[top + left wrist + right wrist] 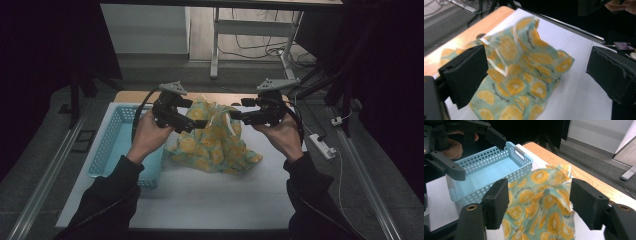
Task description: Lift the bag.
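1. A crumpled cloth point(215, 142) printed with orange slices on pale green lies heaped on the white table point(220, 195), toward its far half, just right of a light-blue perforated basket point(112, 145).
2. The left gripper point(200, 123) hangs over the cloth's left side, held in the person's left hand point(150, 135); in the left gripper view its two black jaws stand wide apart with the cloth point(524, 75) lying beyond them – nothing is caught between.
3. The right gripper point(234, 115) hovers above the cloth's upper right part, held in the right hand point(282, 135); in the right gripper view its jaws are likewise spread, the cloth point(541, 202) in the gap behind them but not pinched.
4. The two grippers point toward each other over the cloth, tips near but apart.
5. In the right gripper view the basket point(491, 172) sits just beside the cloth's edge, the cloth rising against its near wall – whether they touch I cannot tell.
6. A strip of wooden tabletop point(579, 173) shows beyond the white surface.
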`<action>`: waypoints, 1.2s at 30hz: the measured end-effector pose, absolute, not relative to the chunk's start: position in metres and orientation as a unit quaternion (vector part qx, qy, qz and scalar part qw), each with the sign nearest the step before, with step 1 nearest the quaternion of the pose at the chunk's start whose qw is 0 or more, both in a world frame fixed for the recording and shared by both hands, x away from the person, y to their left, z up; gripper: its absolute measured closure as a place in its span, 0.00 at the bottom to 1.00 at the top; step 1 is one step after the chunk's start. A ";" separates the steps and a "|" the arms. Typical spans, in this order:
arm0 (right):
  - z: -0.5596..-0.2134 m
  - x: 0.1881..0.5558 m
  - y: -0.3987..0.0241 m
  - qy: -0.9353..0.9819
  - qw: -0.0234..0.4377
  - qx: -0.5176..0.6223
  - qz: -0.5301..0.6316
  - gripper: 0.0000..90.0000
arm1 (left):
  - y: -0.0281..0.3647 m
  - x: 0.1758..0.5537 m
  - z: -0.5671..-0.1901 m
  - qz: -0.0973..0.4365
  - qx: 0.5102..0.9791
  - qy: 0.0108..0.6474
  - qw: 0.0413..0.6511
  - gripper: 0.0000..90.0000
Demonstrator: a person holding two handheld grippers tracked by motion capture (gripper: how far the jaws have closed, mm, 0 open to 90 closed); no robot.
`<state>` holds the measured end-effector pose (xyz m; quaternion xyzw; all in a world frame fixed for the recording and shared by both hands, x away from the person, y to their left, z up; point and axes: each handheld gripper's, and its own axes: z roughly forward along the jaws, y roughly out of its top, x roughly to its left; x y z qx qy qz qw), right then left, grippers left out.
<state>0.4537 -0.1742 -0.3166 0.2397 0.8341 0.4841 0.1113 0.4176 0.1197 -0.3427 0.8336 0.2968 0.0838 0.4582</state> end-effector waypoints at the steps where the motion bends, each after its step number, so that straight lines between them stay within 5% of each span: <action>1: -0.319 0.452 -0.174 0.834 0.112 0.240 0.484 0.34 | 0.120 0.416 -0.346 0.084 0.835 0.297 0.456 0.02; 16: -0.357 0.429 -0.175 0.827 0.102 0.250 0.494 0.12 | 0.127 0.391 -0.392 0.066 0.838 0.294 0.456 0.00; 36: -0.403 0.409 -0.175 0.835 0.085 0.254 0.480 0.04 | 0.152 0.362 -0.441 0.069 0.817 0.331 0.467 0.00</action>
